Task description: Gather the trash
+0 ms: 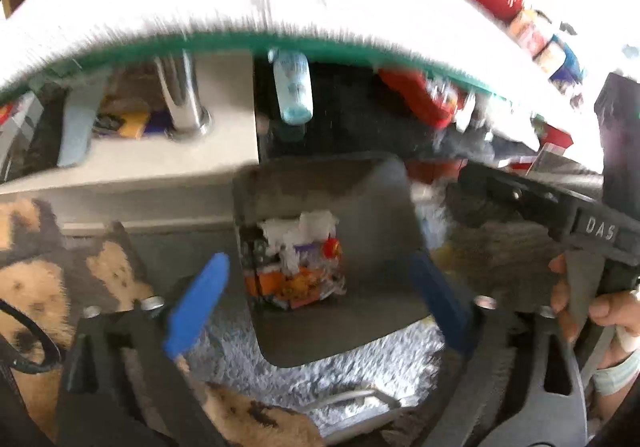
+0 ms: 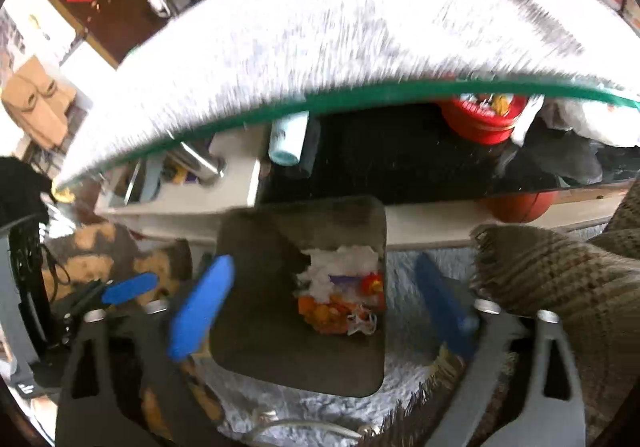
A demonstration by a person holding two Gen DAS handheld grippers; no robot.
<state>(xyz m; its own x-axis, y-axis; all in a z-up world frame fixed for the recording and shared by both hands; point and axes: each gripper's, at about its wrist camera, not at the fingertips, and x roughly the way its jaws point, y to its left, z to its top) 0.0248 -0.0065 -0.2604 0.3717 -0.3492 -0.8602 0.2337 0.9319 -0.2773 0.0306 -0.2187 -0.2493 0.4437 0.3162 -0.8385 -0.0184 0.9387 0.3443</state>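
Both grippers, left gripper (image 1: 320, 287) and right gripper (image 2: 324, 303), hang over the grey bin (image 1: 384, 207) with jaws spread wide, gripping nothing; trash (image 1: 296, 263) lies inside the bin, near the table (image 2: 320, 47) edge; evidently dropped in.

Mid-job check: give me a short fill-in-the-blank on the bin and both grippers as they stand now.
1. The trash lies inside the dark ____.
2. The left gripper has its jaws ____.
3. The right gripper holds ____.
4. The bin stands on the floor below the edge of a ____ table.

Missing words: bin; open; nothing; glass
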